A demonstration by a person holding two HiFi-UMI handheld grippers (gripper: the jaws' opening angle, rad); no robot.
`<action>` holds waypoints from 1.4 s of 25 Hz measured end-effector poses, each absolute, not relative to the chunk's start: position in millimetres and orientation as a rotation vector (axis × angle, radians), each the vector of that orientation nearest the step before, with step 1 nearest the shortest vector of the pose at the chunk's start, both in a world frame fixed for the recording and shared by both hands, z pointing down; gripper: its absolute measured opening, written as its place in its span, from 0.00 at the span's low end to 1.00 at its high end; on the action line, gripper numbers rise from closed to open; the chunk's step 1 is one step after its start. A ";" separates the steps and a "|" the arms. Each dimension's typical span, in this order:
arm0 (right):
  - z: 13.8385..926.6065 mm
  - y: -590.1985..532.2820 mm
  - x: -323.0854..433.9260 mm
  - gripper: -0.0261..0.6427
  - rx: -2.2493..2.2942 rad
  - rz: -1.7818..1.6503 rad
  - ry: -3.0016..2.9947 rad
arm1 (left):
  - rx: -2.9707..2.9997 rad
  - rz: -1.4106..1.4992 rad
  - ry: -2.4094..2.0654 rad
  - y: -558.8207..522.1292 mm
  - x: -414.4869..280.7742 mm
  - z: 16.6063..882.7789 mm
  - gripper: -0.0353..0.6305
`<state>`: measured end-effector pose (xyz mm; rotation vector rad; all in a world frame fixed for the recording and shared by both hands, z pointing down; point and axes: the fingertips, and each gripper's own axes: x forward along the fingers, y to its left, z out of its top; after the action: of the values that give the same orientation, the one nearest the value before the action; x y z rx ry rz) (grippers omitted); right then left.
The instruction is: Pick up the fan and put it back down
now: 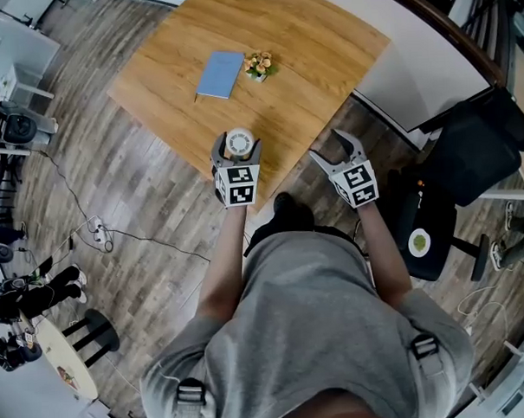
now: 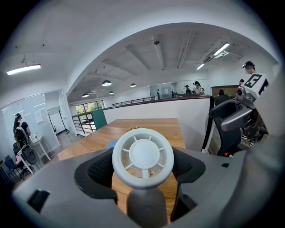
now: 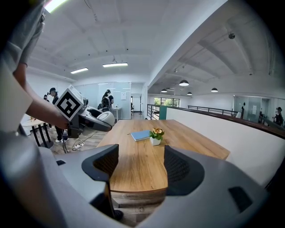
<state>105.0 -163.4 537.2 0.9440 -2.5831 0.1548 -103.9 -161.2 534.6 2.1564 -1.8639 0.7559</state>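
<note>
Far to my left, on the plank floor, a white power strip [image 1: 98, 230] lies with its cable trailing away from the wooden table [image 1: 324, 36].

My left gripper [image 1: 236, 148] is over the table's near edge. Its jaws are closed on the fan [image 1: 239, 142], one pad pressing each side of the round white head. In the left gripper view the fan [image 2: 142, 155] fills the gap between the pads, its white grille facing the camera and its grey stem running down toward the gripper body. I cannot tell whether its base touches the tabletop or is just clear of it.

Farther back on the table lies a blue notebook [image 1: 220, 74], and just to its right stands a small flower pot [image 1: 259, 66], the two close together and well apart from the fan.

My right gripper [image 1: 333, 149] hangs past the table's near corner, over the floor. Its jaws are spread wide with nothing between them; the right gripper view shows only the table edge through the gap [image 3: 140, 169].

To the right, a black office chair [image 1: 472, 147] stands beside a white partition.
</note>
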 end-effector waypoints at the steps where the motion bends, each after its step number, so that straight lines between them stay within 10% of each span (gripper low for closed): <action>1: 536.7 -161.8 106.0 0.53 0.943 0.151 -2.587 | 2.155 0.755 -1.871 -159.5 -102.6 534.3 0.61; 35: 550.9 -161.5 120.2 0.53 0.944 0.161 -2.572 | 2.106 0.725 -1.883 -154.5 -94.0 549.2 0.61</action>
<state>120.2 -161.5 550.9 0.9436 -2.5721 0.1605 -94.0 -154.5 549.2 2.1062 -1.8825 0.7251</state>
